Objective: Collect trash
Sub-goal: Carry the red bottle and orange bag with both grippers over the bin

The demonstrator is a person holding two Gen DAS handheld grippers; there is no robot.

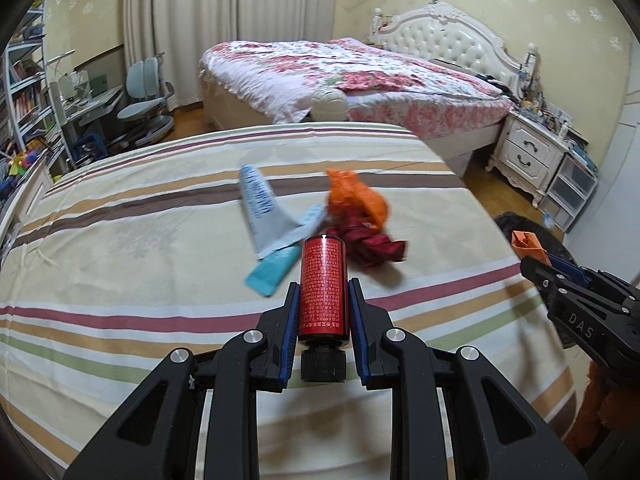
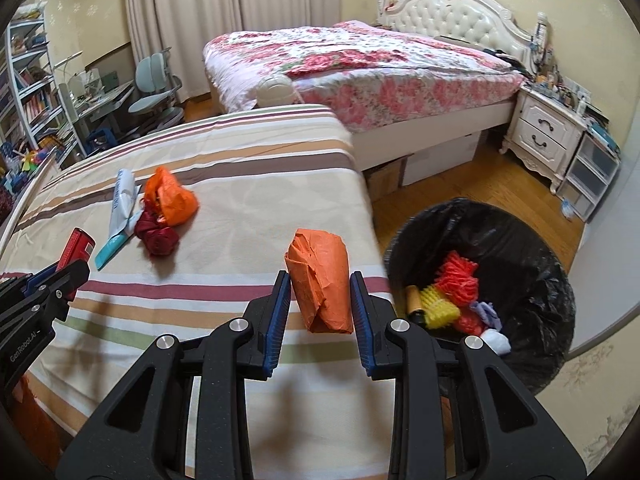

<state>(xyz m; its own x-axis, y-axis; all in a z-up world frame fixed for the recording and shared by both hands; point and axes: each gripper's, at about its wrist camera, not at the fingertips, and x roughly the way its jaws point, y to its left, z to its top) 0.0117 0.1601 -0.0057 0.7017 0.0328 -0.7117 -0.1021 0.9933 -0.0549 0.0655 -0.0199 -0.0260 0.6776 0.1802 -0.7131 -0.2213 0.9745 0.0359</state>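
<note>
My left gripper (image 1: 323, 292) is shut on a red bottle (image 1: 323, 286) with a black cap, held above the striped bedspread (image 1: 140, 248). My right gripper (image 2: 320, 284) is shut on a crumpled orange paper wad (image 2: 320, 284), near the bed's right edge. On the bedspread lie an orange bag (image 2: 170, 196), a dark red cloth bundle (image 2: 156, 236), a white-and-blue wrapper (image 2: 122, 200) and a teal wrapper (image 2: 110, 250). A black-lined trash bin (image 2: 532, 248) stands on the floor right of the bed, with red, yellow and white trash inside. In the left wrist view the right gripper (image 1: 528, 254) shows at the right edge.
A second bed with a floral cover (image 2: 360, 68) and a white headboard stands behind. A white nightstand (image 2: 548, 136) and plastic drawers (image 2: 592, 168) are at the far right. A desk, blue chair (image 2: 156, 92) and bookshelf fill the left. Wooden floor (image 2: 460, 184) lies between beds.
</note>
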